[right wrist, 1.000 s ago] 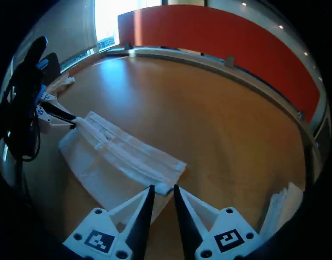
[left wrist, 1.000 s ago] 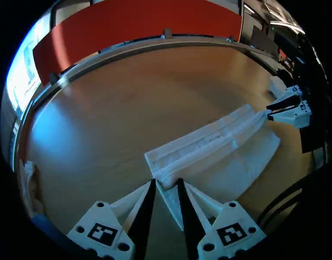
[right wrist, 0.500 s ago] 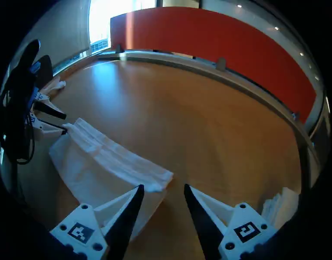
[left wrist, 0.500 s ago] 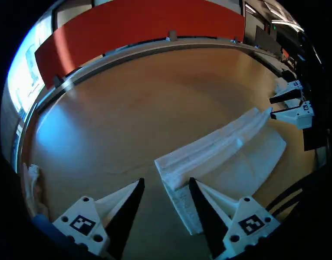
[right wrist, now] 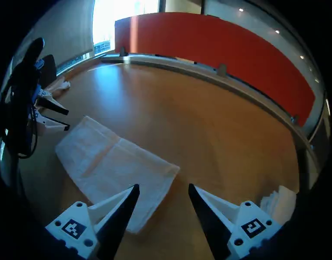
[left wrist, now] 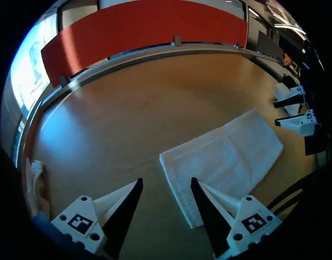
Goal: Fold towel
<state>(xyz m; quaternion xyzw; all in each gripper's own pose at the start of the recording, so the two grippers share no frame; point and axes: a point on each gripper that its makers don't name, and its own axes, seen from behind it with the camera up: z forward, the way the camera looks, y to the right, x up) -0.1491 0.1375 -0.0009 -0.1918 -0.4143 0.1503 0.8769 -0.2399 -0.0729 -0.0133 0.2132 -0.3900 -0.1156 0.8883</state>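
Towel (left wrist: 222, 160) is laid flat on counter (left wrist: 122, 112), long axis run between left gripper (left wrist: 166, 179) and right gripper (right wrist: 163, 185), one short end just beside each. Both jaws are spread wide, empty.

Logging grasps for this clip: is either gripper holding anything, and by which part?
Nothing is held: the left gripper and right gripper are open, and the folded white cloth towel lies flat on the wooden table.
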